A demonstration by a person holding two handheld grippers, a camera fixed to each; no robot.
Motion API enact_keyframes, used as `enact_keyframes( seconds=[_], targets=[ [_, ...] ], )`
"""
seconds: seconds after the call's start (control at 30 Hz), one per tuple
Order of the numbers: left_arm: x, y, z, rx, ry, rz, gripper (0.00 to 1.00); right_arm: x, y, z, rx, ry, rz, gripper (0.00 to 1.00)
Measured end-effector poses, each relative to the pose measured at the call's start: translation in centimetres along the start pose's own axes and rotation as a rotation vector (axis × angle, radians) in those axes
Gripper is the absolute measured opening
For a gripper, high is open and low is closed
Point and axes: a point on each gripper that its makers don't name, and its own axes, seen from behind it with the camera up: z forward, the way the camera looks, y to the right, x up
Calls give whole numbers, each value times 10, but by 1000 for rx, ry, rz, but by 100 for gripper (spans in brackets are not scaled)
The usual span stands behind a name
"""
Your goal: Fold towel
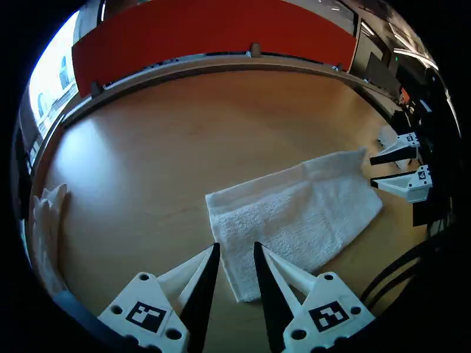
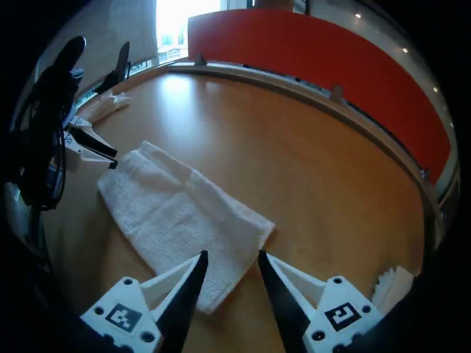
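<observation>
A white terry towel (image 1: pixel 297 215) lies folded on the wooden table (image 1: pixel 176 129). My left gripper (image 1: pixel 236 247) hovers open over the towel's near corner, its black-edged fingers apart and empty. Far right in the left gripper view, the right gripper (image 1: pixel 372 171) stands open beside the towel's far corner. In the right gripper view the same towel (image 2: pixel 176 220) stretches diagonally, and my right gripper (image 2: pixel 232 254) is open just above its near edge. The left gripper (image 2: pixel 113 159) appears at the left of that view, at the towel's other end, held by a dark-sleeved arm.
A red partition (image 1: pixel 218 29) runs along the table's far edge. More white cloth lies at the table's left edge (image 1: pixel 47 223) and near the lower right (image 2: pixel 394 282) in the right gripper view. Dark cables (image 2: pixel 41 141) hang by the other hand. Bare wood surrounds the towel.
</observation>
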Motion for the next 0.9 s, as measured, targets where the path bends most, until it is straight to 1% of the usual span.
enact_keyframes(
  seconds=[0.03, 0.13, 0.17, 0.2, 0.27, 0.33, 0.4, 0.9],
  targets=[
    [0, 1, 0, -2, 0, -1, 41, 0, 0, 0, -1, 0, -1, 69],
    [1, 2, 0, -6, 0, -9, 41, 0, 2, 0, -8, -1, -1, 88],
    [1, 2, 0, -7, 1, -12, 45, 0, 2, 0, -11, -2, 0, 93],
    [1, 2, 0, -9, 1, -16, 50, 0, 3, 0, -13, -1, 2, 94],
    [2, 2, 0, -14, 2, -21, 70, 0, 3, 0, -15, 1, 8, 95],
    [2, 1, -1, -15, 3, -27, 78, 1, 3, -1, -16, 3, 14, 95],
    [2, 0, -2, -16, 5, -31, 98, 1, 3, -3, -17, 5, 20, 95],
    [-1, 0, -12, -24, 13, -40, 98, -2, -3, -11, -11, 8, 24, 95]
  ],
)
